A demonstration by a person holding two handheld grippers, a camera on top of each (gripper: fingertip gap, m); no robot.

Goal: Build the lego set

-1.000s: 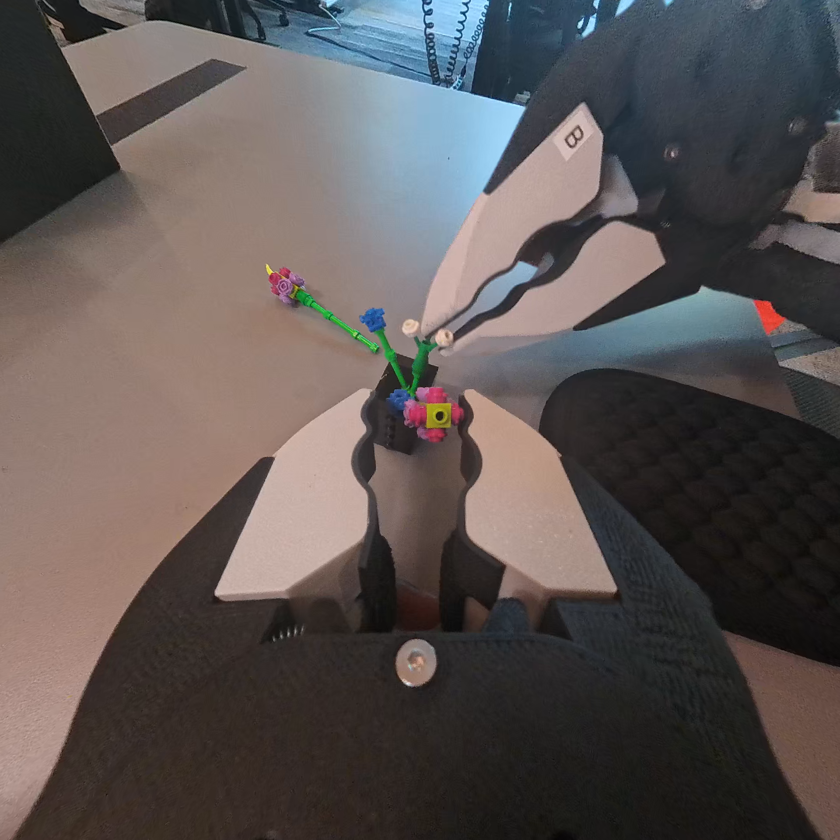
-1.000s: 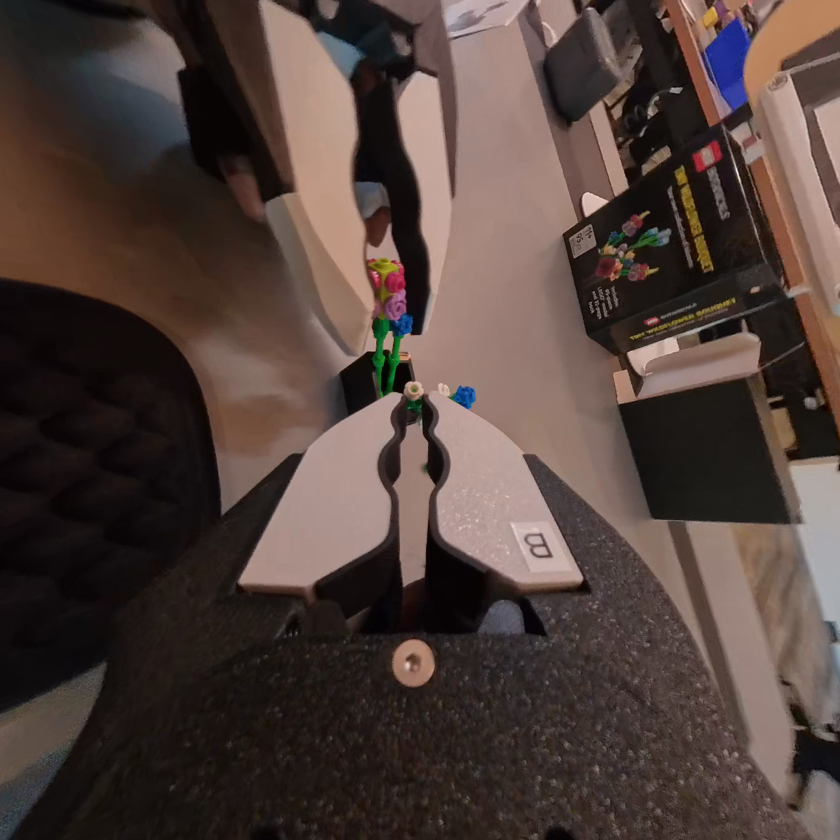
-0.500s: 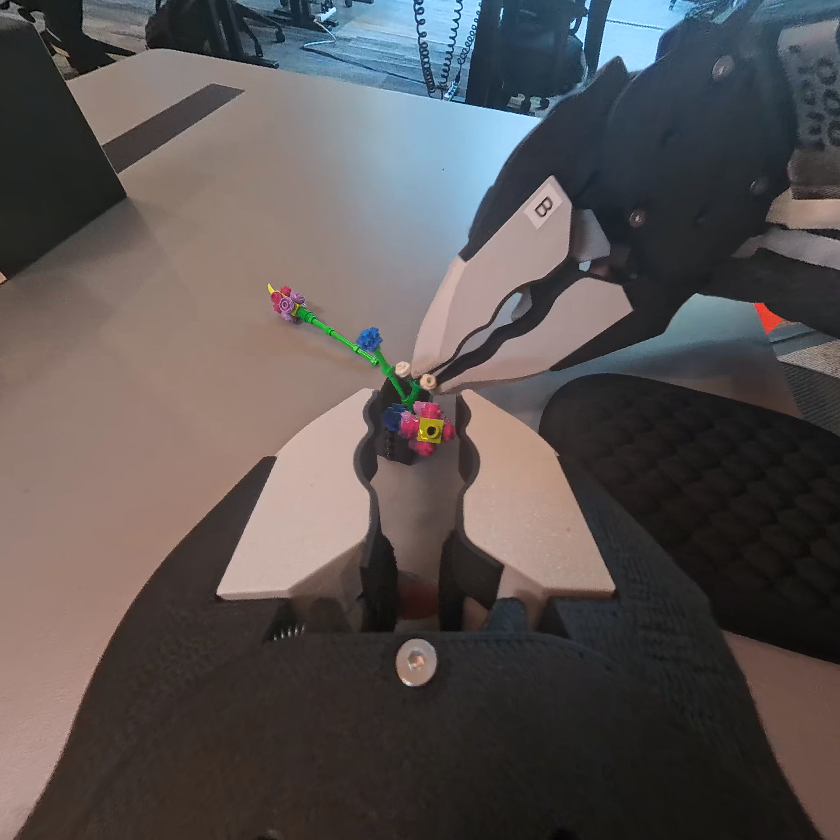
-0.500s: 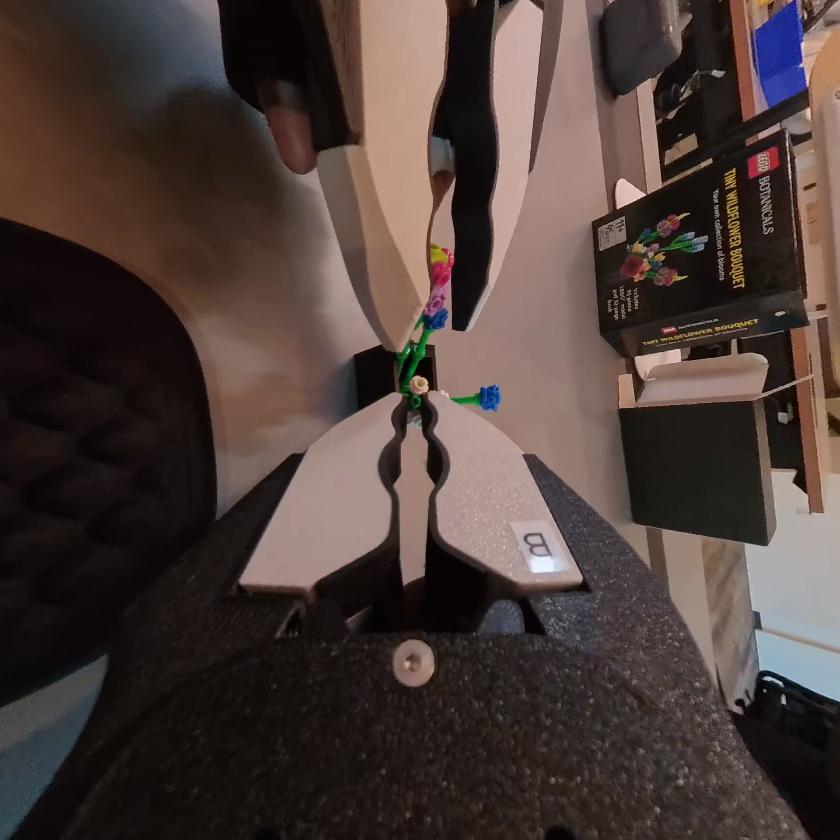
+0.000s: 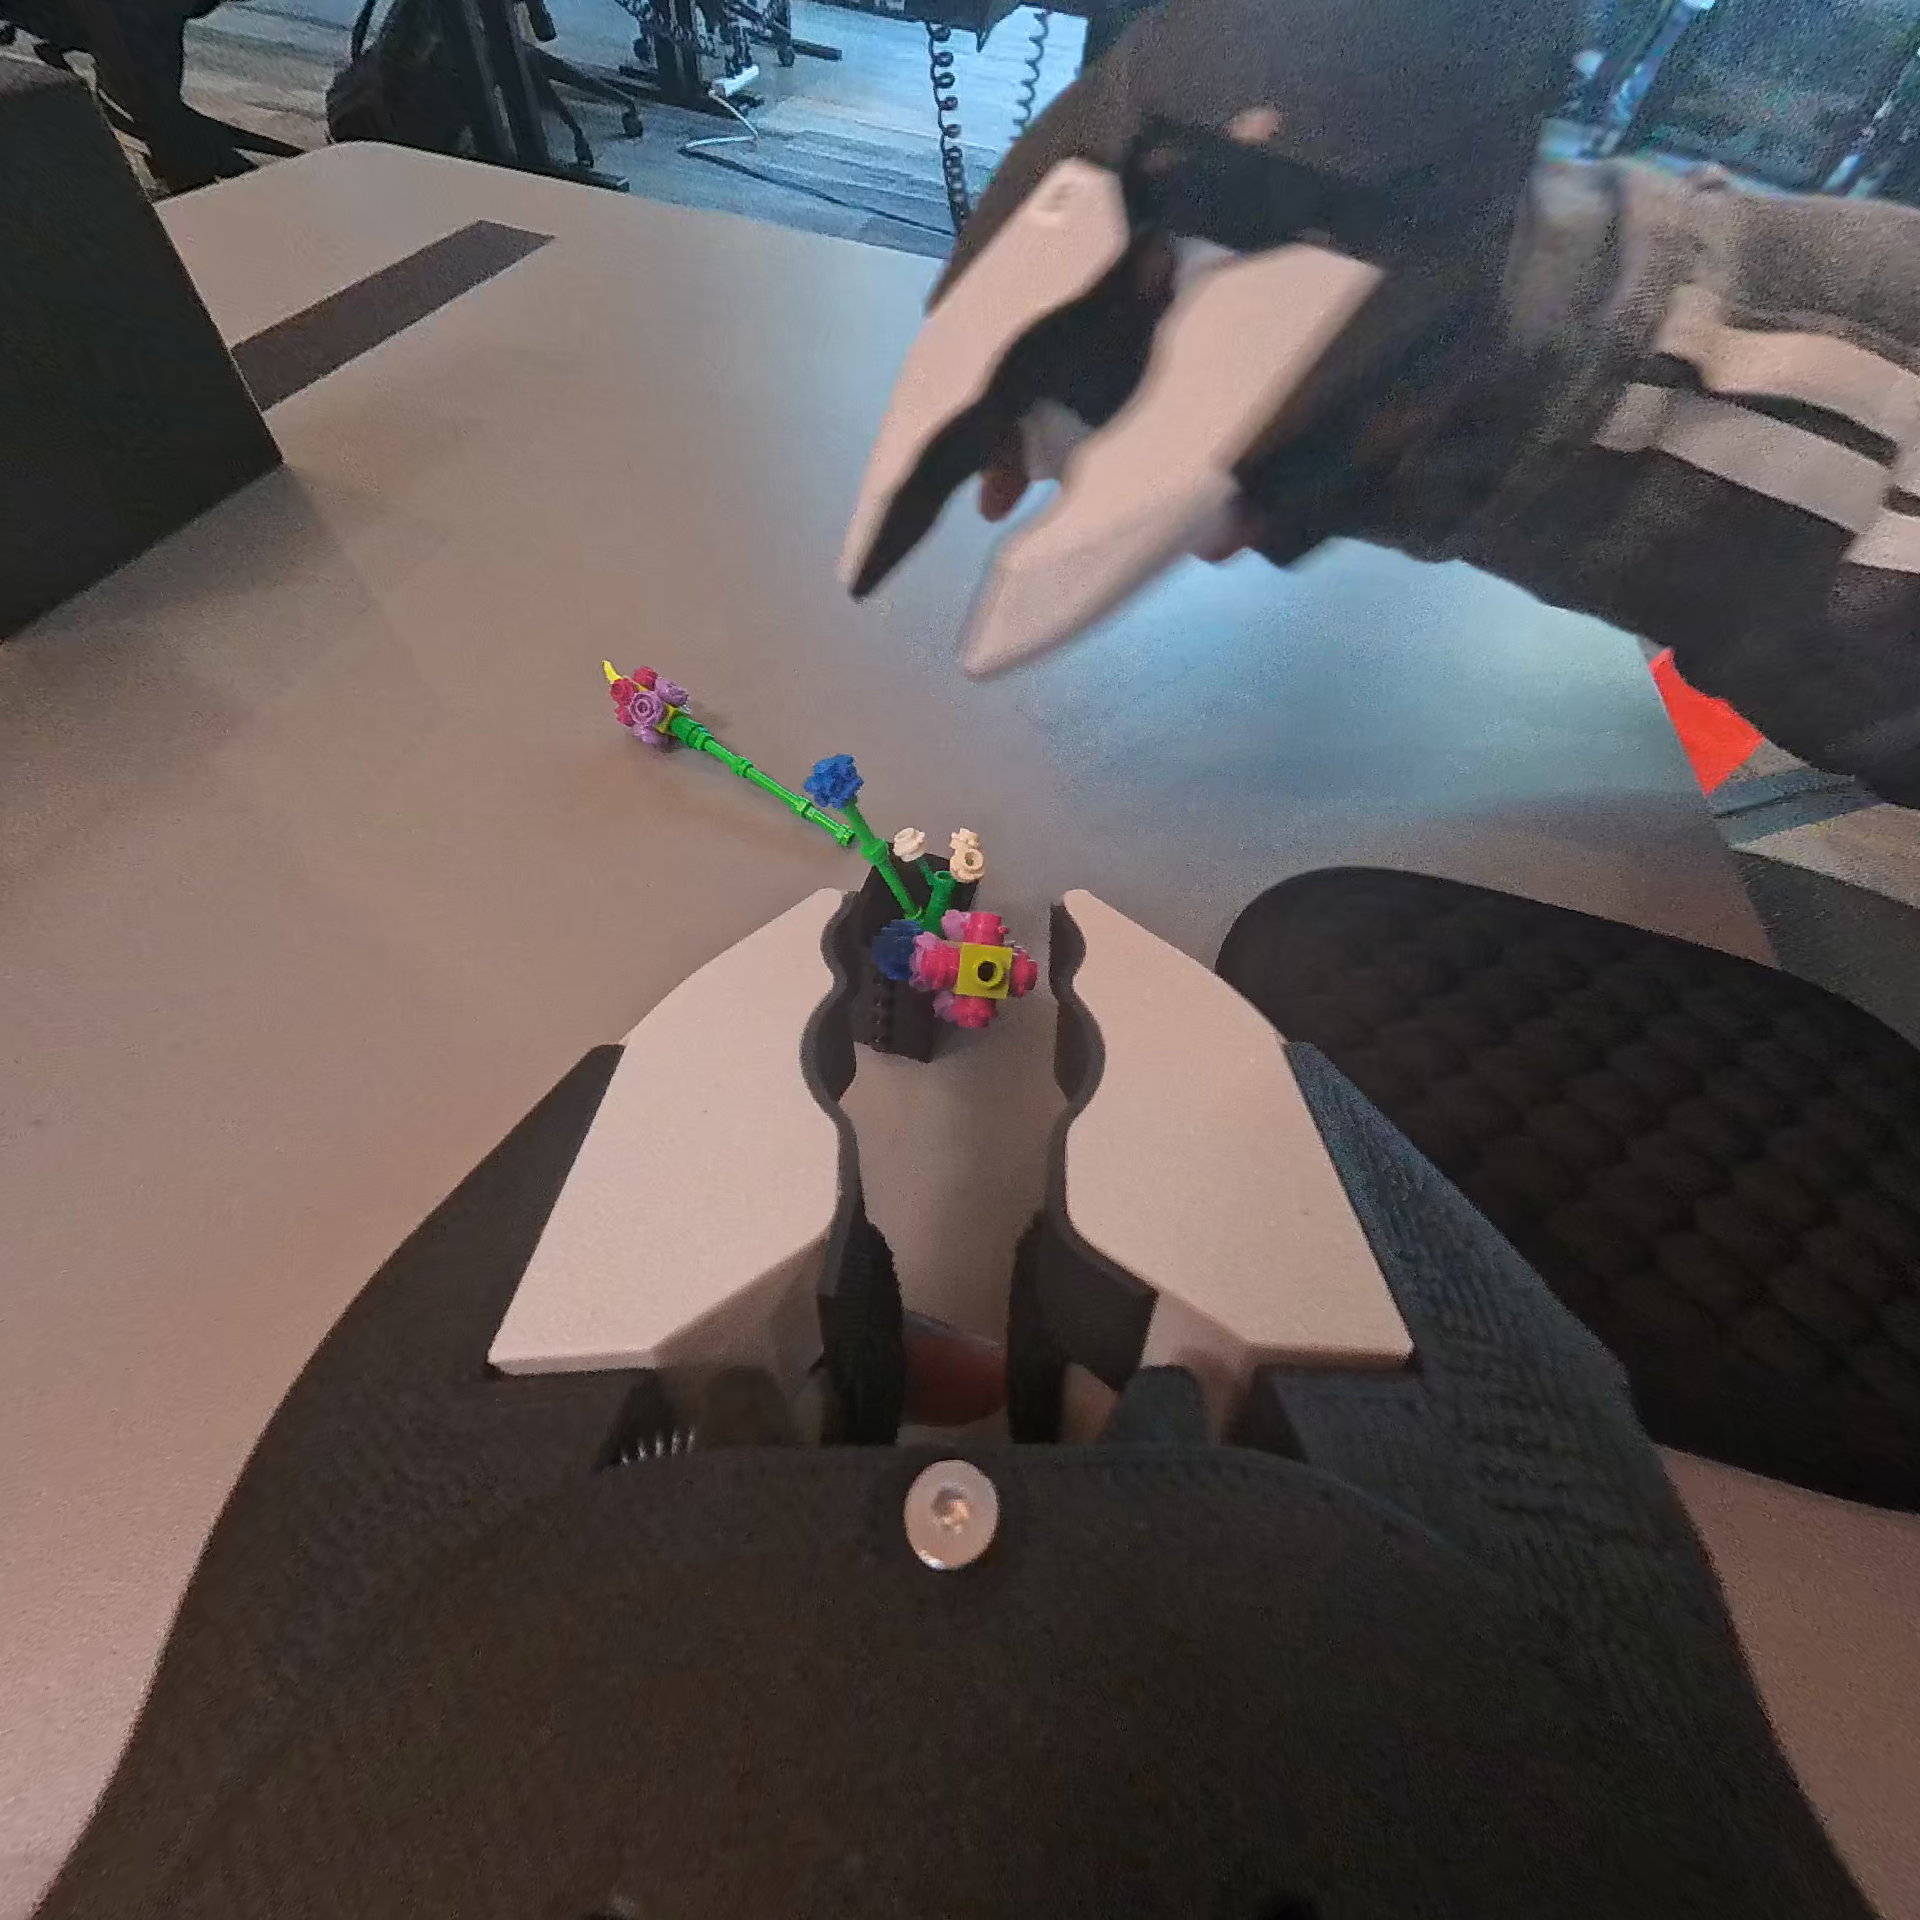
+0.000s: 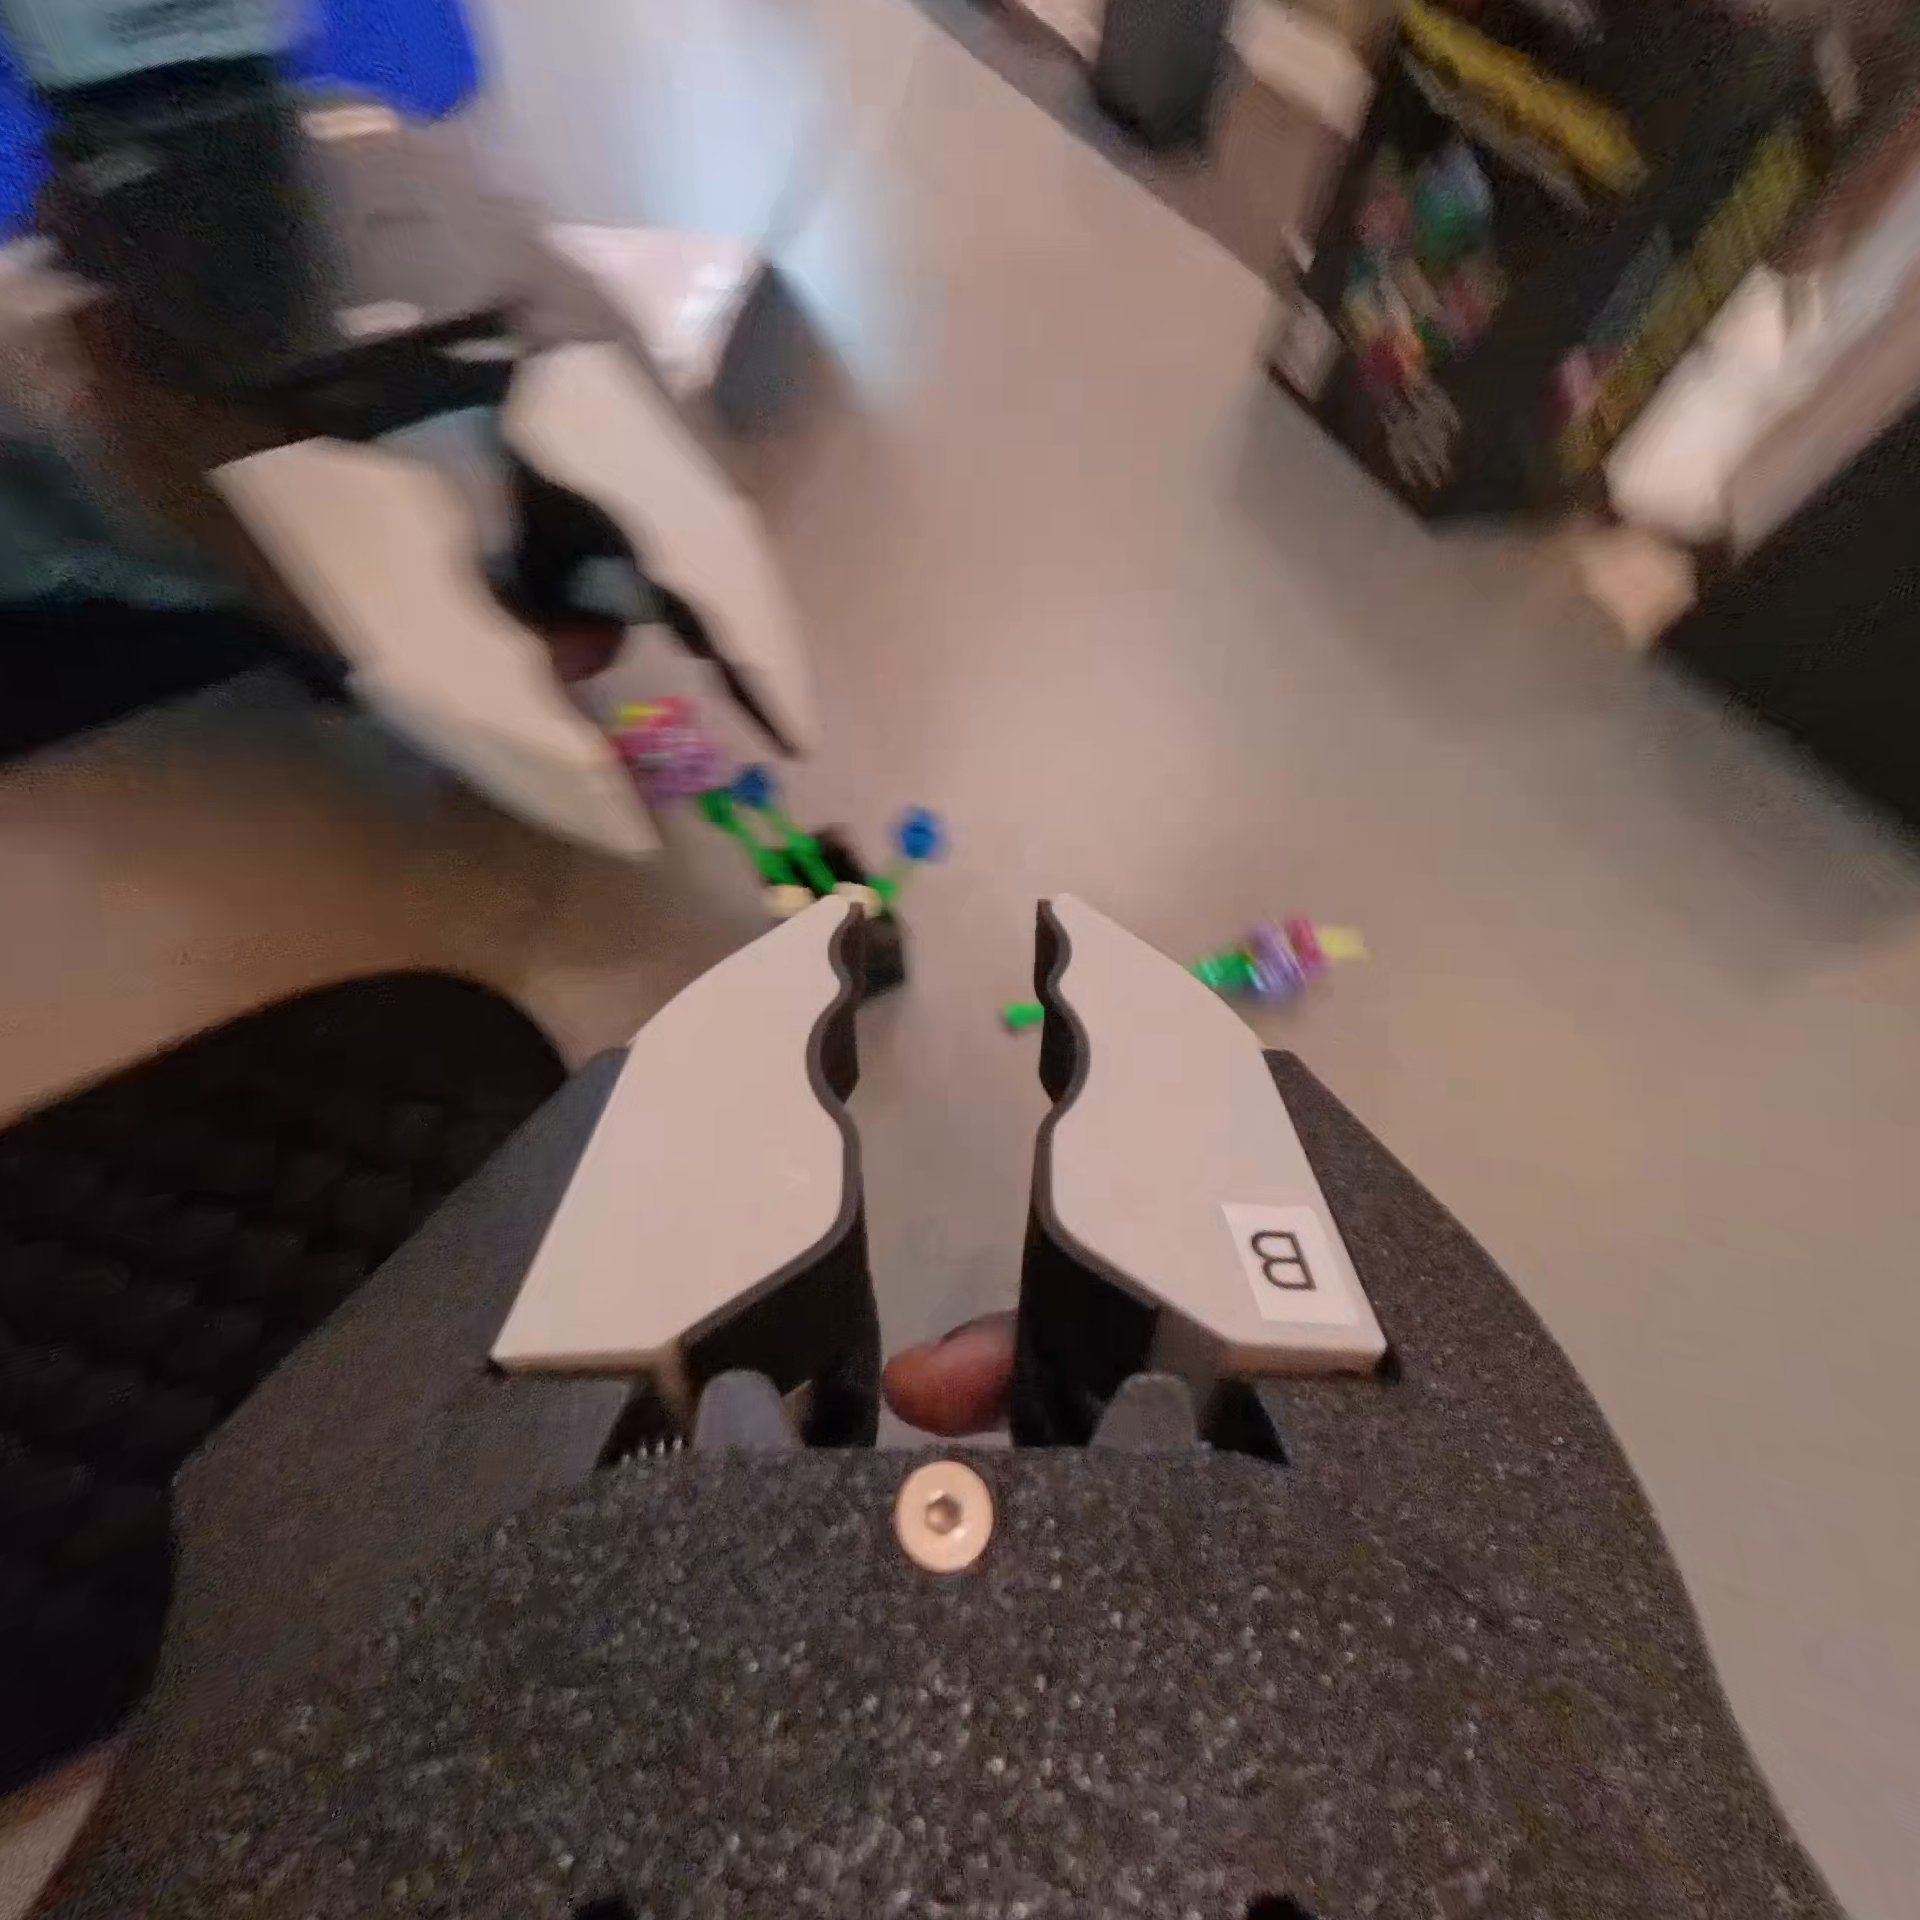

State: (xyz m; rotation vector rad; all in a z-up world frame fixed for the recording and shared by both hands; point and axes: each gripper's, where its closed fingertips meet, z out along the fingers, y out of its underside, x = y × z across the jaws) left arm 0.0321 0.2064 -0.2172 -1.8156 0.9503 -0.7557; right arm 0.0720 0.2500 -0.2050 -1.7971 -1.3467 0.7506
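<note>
A small black lego vase (image 5: 896,1023) stands on the grey table (image 5: 416,987). It holds a pink and yellow flower (image 5: 975,968), a blue flower (image 5: 833,779) and a stem with two white buds (image 5: 938,850). My left gripper (image 5: 951,914) is open, its fingertips on either side of the vase, apart from it. My right gripper (image 5: 920,623) is open and empty, hanging above and behind the vase. In the blurred right wrist view the right gripper (image 6: 945,909) is open just short of the vase (image 6: 883,951). A loose pink and purple flower stem (image 5: 665,717) lies on the table behind.
A black mesh chair seat (image 5: 1558,1195) is at the table's right edge. A dark box (image 5: 94,364) stands at far left. The black lego set box (image 6: 1455,312) stands at the back, blurred. The loose stem also shows in the right wrist view (image 6: 1273,956). Some 6 cm of space lies between my two pairs of fingers.
My right gripper has opened, let go of the white-bud stem, and pulled up and back. The stem now stands in the vase. My left gripper has stayed around the vase.
</note>
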